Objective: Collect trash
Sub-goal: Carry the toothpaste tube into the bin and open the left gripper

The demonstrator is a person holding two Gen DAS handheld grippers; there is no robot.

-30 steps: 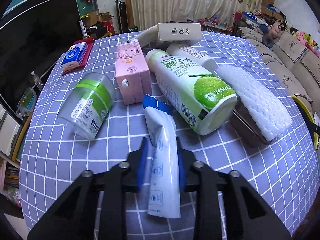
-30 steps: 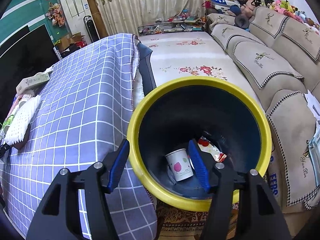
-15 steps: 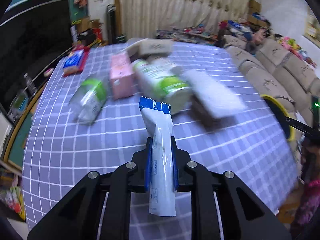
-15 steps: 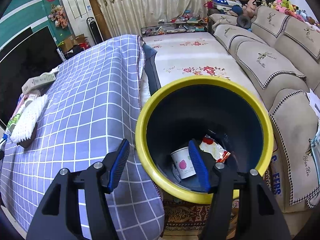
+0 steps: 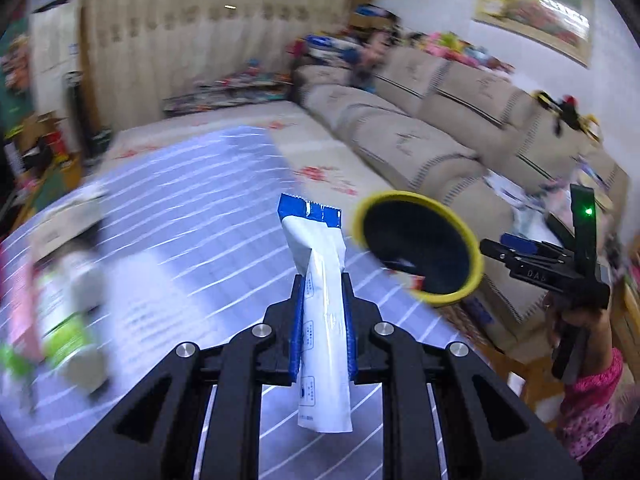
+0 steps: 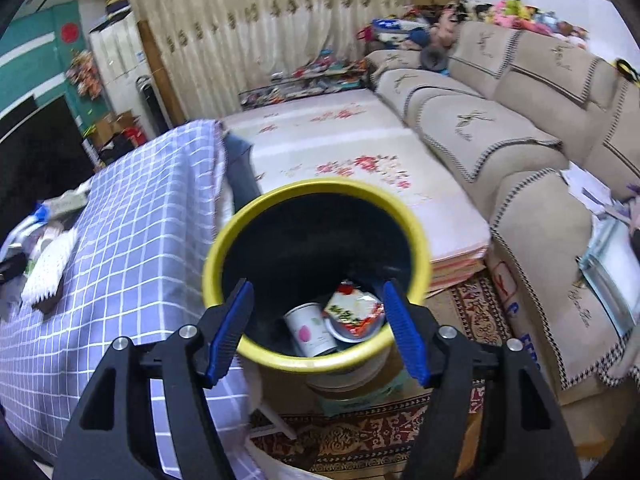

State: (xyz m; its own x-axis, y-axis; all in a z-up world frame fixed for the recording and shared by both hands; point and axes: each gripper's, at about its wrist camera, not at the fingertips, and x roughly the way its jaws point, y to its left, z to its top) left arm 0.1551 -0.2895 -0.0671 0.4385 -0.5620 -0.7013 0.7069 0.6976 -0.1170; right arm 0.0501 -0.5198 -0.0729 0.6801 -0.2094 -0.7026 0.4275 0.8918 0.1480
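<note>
My left gripper (image 5: 322, 292) is shut on a white wrapper with a blue end (image 5: 320, 248), held in the air above the checked table, left of the yellow-rimmed dark bin (image 5: 400, 195). My right gripper (image 6: 317, 286) hangs over the bin (image 6: 320, 184) with its jaws opening and nothing between them. It also shows in the left wrist view as the right gripper (image 5: 516, 246), held in a hand beyond the bin. Inside the bin lie a paper cup (image 6: 310, 332) and a red-and-green packet (image 6: 352, 312).
The table with the blue checked cloth (image 6: 120, 240) stands left of the bin. A white foam net (image 6: 48, 268), a blurred green-labelled bottle (image 5: 64, 320) and a pink carton (image 5: 16, 300) lie on it. A beige sofa (image 6: 520, 140) and a floral mat (image 6: 340, 152) lie beyond.
My left gripper has shut on the wrapper, lifted it off the table and swung right until the bin came into view. My right gripper drew back from the bin, jaws wider.
</note>
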